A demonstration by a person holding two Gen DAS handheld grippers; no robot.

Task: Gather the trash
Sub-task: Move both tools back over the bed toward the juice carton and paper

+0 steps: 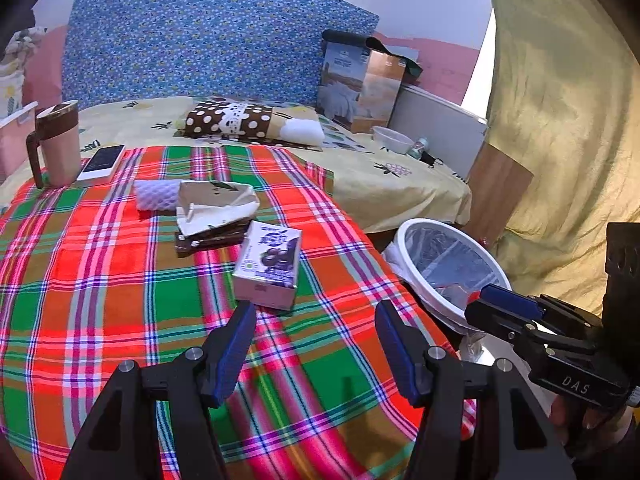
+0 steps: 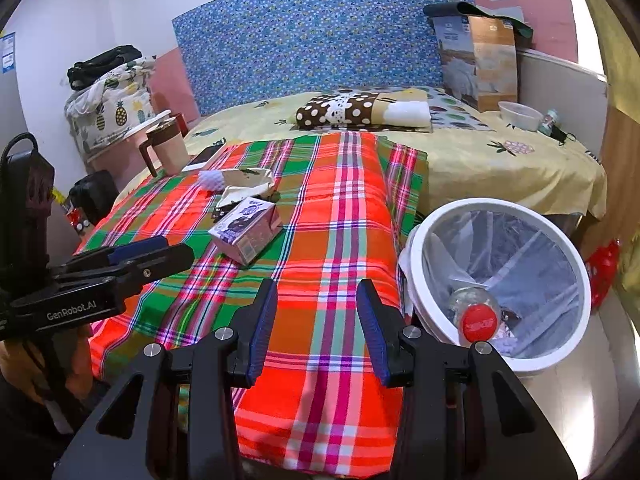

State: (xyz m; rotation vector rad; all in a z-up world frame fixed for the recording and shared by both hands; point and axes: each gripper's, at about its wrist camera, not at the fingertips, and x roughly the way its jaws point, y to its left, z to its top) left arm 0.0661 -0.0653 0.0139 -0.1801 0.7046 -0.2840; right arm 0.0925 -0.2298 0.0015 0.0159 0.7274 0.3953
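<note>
Left wrist view: left hand-held gripper (image 1: 316, 344) spread, empty, nearing purple-and-white juice carton (image 1: 269, 268) on plaid cloth; next, likely straddle and pinch it.

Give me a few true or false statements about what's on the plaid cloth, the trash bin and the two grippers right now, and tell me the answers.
1. The juice carton lies on the plaid cloth. True.
2. The trash bin is empty. False: a bottle with a red cap lies inside.
3. The left gripper holds the carton. False: its jaws are open and empty, short of the carton.
4. A phone lies beside the mug. True.
5. The right gripper is open with nothing between its fingers. True.
</note>
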